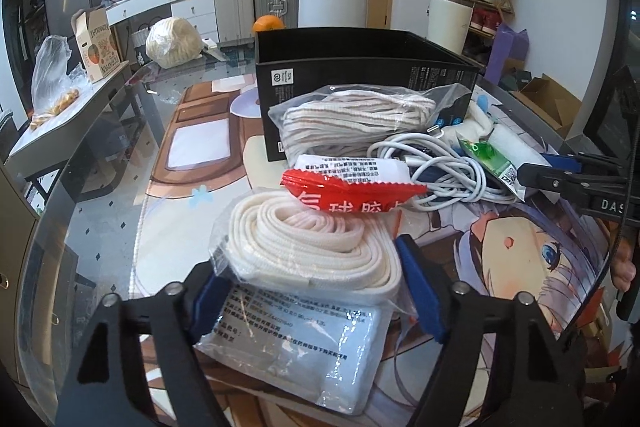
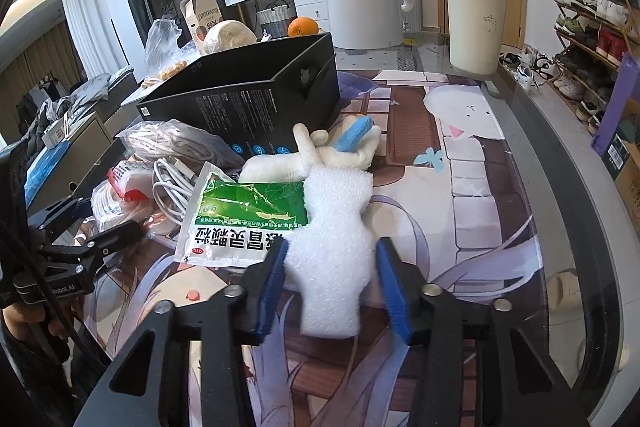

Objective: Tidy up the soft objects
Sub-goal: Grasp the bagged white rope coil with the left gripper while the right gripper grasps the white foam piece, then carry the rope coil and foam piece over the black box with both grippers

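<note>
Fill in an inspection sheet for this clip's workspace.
Surface: glass table over a cartoon mat.
Job's things: bagged strap, bagged rope, foam piece, plush toy, black box open.
Clutter: red packet, green packet, flat white pack.
Grippers: left gripper open around the strap; right gripper open around the foam.
Cables: white cable coiled.
Surroundings: suitcases, shoe rack, white bin.

Both views are bright and evenly lit indoors. Fisheye distortion bends the room and leaves dark corners. The glass counter (image 1: 100,211) reflects glare. A warm ceiling strip glows upper left in the right view.
</note>
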